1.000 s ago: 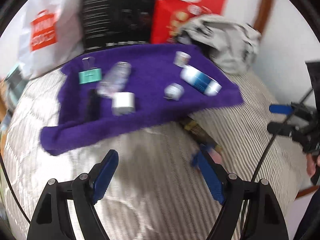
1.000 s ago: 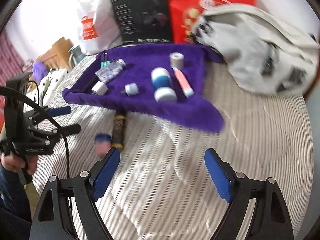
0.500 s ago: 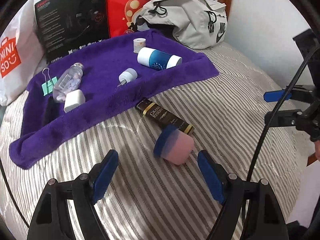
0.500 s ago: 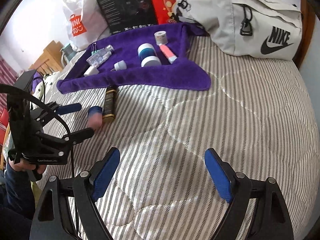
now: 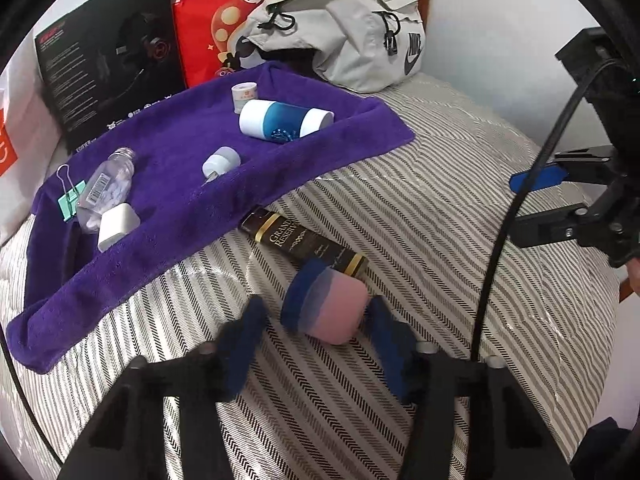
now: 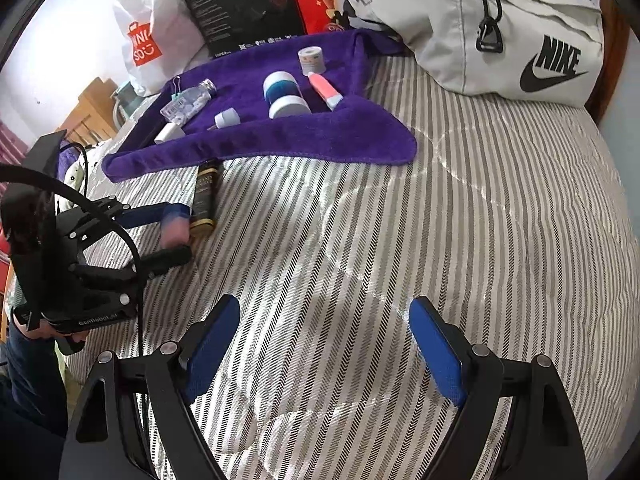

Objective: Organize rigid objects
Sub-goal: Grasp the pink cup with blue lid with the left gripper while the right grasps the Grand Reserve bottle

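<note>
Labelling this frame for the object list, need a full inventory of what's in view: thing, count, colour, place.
Terry towel: 1, purple, spread on the striped bed.
Cylindrical container: 1, blue and white, lying on the towel.
Tape roll: 1, white, towel's far edge.
Small cap: 1, grey-white, mid towel.
Clear plastic bottle: 1, transparent, towel's left.
Binder clip: 1, teal, beside the bottle.
Small block: 1, white, against the bottle.
Tube: 1, pink, right of the container.
Slim box: 1, dark brown with gold, on the bed.
Round cup: 1, pink with blue top, between the left fingers.
Sling bag: 1, grey, back.
Boxes and shopping bag: black, red, white, behind the towel.
Left gripper: open around the cup.
Right gripper: open, nothing between the fingers.
</note>
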